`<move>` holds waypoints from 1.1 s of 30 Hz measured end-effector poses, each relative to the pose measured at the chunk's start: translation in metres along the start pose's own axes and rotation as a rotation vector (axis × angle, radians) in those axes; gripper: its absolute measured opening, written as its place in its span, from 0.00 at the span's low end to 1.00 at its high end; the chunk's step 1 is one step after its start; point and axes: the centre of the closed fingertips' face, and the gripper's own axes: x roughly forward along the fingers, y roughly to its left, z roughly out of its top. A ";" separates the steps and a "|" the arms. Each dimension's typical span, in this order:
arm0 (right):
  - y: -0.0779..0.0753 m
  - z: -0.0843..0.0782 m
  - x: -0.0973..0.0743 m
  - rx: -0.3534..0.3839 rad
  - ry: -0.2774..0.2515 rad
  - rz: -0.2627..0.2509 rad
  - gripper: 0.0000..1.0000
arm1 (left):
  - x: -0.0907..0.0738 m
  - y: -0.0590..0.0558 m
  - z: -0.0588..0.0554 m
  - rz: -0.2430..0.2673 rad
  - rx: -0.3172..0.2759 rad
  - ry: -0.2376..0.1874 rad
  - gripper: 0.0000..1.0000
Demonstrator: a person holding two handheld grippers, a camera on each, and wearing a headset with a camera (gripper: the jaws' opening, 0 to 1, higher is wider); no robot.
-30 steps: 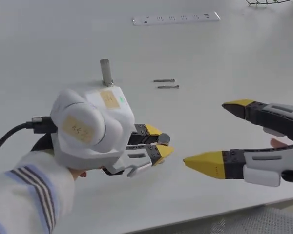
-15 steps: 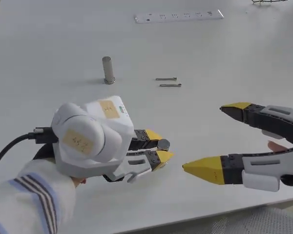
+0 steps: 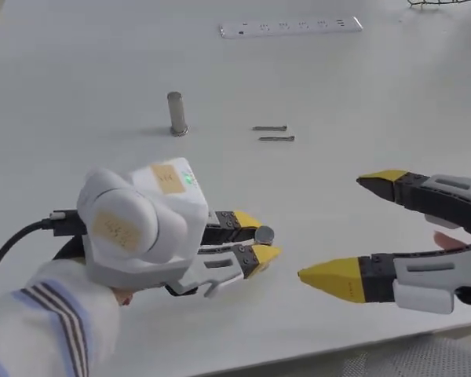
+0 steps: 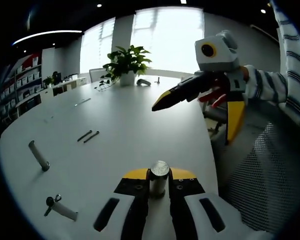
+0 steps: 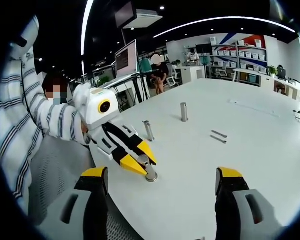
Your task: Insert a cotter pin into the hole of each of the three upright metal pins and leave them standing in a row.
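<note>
Metal pin (image 3: 264, 234) in jaws; second metal pin (image 3: 175, 114) upright; cotter pins (image 3: 269, 128) flat.

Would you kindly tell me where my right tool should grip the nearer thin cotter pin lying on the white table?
Grip the nearer thin metal cotter pin mid-length, coming down from above, jaws across it: it lies flat, its twin close behind.

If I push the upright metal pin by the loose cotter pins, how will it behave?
The upright metal pin is tall and slim on a small foot, so it would probably tip, not slide. Once down, its round body may roll on the smooth table.
</note>
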 end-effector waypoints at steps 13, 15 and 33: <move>0.001 0.001 -0.001 -0.022 0.014 0.009 0.87 | -0.031 -0.016 0.026 -0.057 -0.009 -0.076 0.48; 0.000 0.001 -0.001 -0.024 0.015 0.008 0.86 | -0.037 -0.018 0.026 -0.053 -0.014 -0.072 0.54; -0.006 0.001 -0.002 -0.037 0.026 -0.004 0.85 | -0.079 -0.007 -0.007 0.080 -0.131 -0.045 0.95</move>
